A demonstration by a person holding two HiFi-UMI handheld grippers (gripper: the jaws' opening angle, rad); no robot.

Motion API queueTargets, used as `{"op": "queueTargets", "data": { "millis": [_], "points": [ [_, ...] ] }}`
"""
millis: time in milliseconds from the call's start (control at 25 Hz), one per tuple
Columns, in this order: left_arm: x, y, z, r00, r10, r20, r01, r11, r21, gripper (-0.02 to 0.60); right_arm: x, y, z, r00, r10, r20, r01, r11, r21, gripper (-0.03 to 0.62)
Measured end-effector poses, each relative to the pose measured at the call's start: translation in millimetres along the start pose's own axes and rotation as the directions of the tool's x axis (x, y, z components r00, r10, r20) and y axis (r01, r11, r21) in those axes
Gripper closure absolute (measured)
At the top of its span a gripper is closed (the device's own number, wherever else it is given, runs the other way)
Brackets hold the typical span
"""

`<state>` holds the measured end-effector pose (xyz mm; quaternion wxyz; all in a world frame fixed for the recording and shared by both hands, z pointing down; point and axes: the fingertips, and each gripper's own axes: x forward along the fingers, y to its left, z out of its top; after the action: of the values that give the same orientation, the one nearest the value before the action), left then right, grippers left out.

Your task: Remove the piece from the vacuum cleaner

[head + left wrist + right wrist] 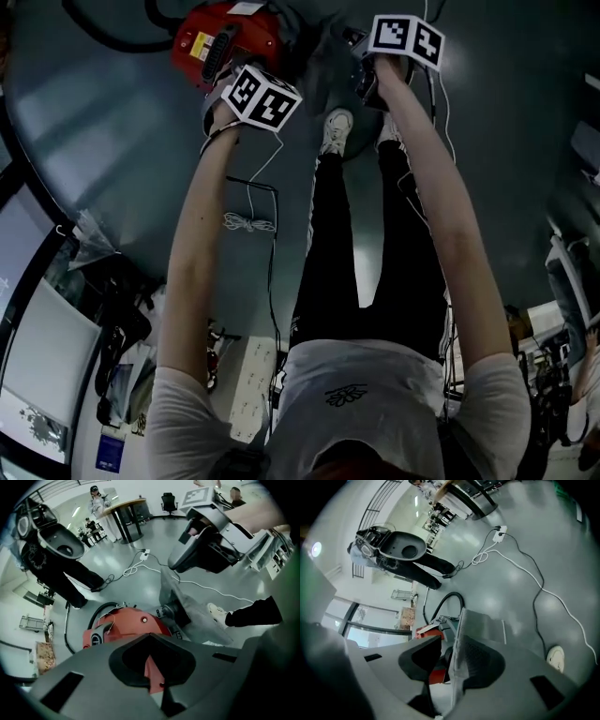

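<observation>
- Head view: no table is here. The red vacuum cleaner stands on the floor, just ahead of the person's shoes. The left gripper is at its body, and the right gripper is near, further to the right.
- Left gripper view: the jaws are almost together and appear to pinch a red edge of the vacuum cleaner, I judge to steady it. The grey cloth piece rises from a dark round connector on the machine up to the right gripper.
- Right gripper view: the jaws are closed on the grey cloth piece, which stands between the pads as a thin sheet.
- Handling: the piece looks soft, light and limp, so a pull on the cloth alone may stretch or tear it. A hold low, near the connector, seems safer, with the heavier body pressed down.
</observation>
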<state>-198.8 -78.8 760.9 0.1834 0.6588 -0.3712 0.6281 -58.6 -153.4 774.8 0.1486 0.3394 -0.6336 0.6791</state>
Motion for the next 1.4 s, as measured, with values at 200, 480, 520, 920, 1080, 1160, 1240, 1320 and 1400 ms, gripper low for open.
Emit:
{"op": "queueTargets", "data": {
  "millis": [200, 480, 520, 920, 1080, 1160, 1240, 1320, 1400],
  "points": [
    [5.6, -3.5, 2.2, 0.997, -0.021, -0.069, 0.027, 0.995, 0.094, 0.578, 33.1, -20.3, 1.5, 0.994, -0.108, -0.025, 0.108, 0.993, 0.035, 0.439],
    [-1.0, -5.2, -0.2, 0.995, -0.056, -0.077, 0.065, 0.991, 0.120, 0.578, 54.0, -25.8, -14.0, 0.976, -0.207, -0.071, 0.204, 0.978, -0.050, 0.447],
    [-2.5, -5.2, 1.3, 0.996, -0.055, -0.071, 0.063, 0.991, 0.118, 0.578, 51.1, -25.8, -15.2, 0.972, -0.224, -0.073, 0.217, 0.971, -0.101, 0.518],
    [-0.4, -4.4, 0.1, 0.996, -0.055, -0.070, 0.063, 0.990, 0.123, 0.577, 35.4, -50.1, -38.2, 0.965, -0.237, -0.116, 0.198, 0.940, -0.277, 0.568],
    [0.6, -4.1, -2.1, 0.995, -0.042, -0.085, 0.053, 0.991, 0.124, 0.578, 35.0, -51.3, -43.5, 0.966, -0.224, -0.128, 0.178, 0.938, -0.297, 0.568],
    [0.3, -5.1, -2.5, 0.994, -0.045, -0.097, 0.056, 0.991, 0.118, 0.578, 32.8, -53.5, -46.7, 0.969, -0.210, -0.130, 0.167, 0.946, -0.278, 0.568],
    [0.7, -5.8, -2.1, 0.992, -0.054, -0.116, 0.069, 0.989, 0.131, 0.578, 30.8, -55.0, -48.4, 0.973, -0.193, -0.129, 0.153, 0.952, -0.267, 0.568],
    [2.4, -5.9, -0.9, 0.989, -0.069, -0.129, 0.086, 0.987, 0.135, 0.578, 29.4, -56.2, -48.5, 0.976, -0.176, -0.128, 0.138, 0.956, -0.259, 0.568],
    [3.5, -5.8, -0.7, 0.988, -0.072, -0.134, 0.089, 0.987, 0.132, 0.578, 27.8, -57.2, -49.5, 0.977, -0.168, -0.129, 0.129, 0.955, -0.268, 0.568]
  ]
}}
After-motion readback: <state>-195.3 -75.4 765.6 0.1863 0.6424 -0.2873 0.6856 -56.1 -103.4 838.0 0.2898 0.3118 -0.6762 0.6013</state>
